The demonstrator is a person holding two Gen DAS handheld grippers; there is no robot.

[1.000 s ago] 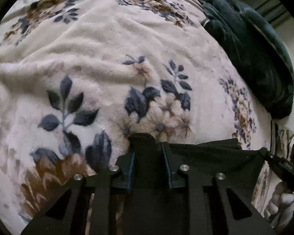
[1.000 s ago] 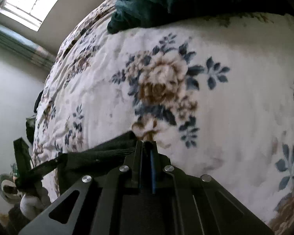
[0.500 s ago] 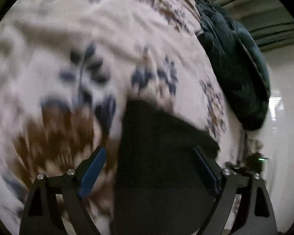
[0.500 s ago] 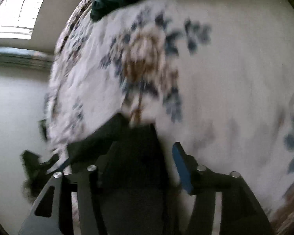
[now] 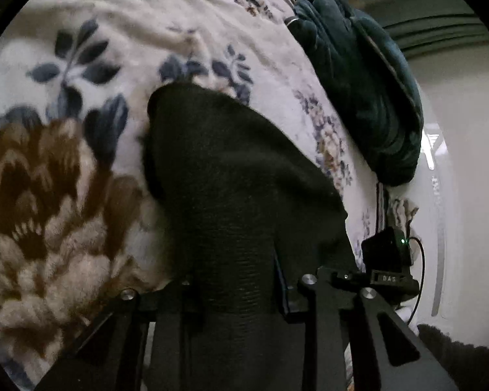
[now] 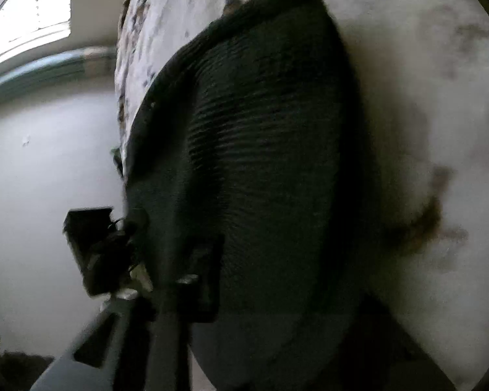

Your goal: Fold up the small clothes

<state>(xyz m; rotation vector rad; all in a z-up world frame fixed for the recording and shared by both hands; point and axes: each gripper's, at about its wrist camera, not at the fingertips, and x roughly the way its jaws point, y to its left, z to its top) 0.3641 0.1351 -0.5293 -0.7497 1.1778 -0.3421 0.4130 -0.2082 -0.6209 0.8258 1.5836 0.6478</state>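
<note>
A small black ribbed garment [image 5: 231,176] lies on the floral blanket [image 5: 65,169]. In the left wrist view it fills the middle and runs down between my left gripper [image 5: 234,293] fingers, which stand apart around its near ribbed end. In the right wrist view the same black garment [image 6: 260,137] fills the frame, blurred. My right gripper [image 6: 277,273] shows only its left finger [image 6: 208,277] against the cloth; the right finger is hidden, so its state is unclear. The right gripper's body also shows in the left wrist view [image 5: 388,260] at the garment's right edge.
A dark teal quilt [image 5: 358,75] is bunched at the far right of the bed. The bed edge [image 5: 378,202] drops off to the right, with a white wall [image 5: 466,163] beyond. In the right wrist view a window [image 6: 26,9] is at top left.
Both grippers were shut on the garment's corners a second ago, then opened and let go. The left jaws have since narrowed around the ribbed end. The right camera has swung close to the cloth.
</note>
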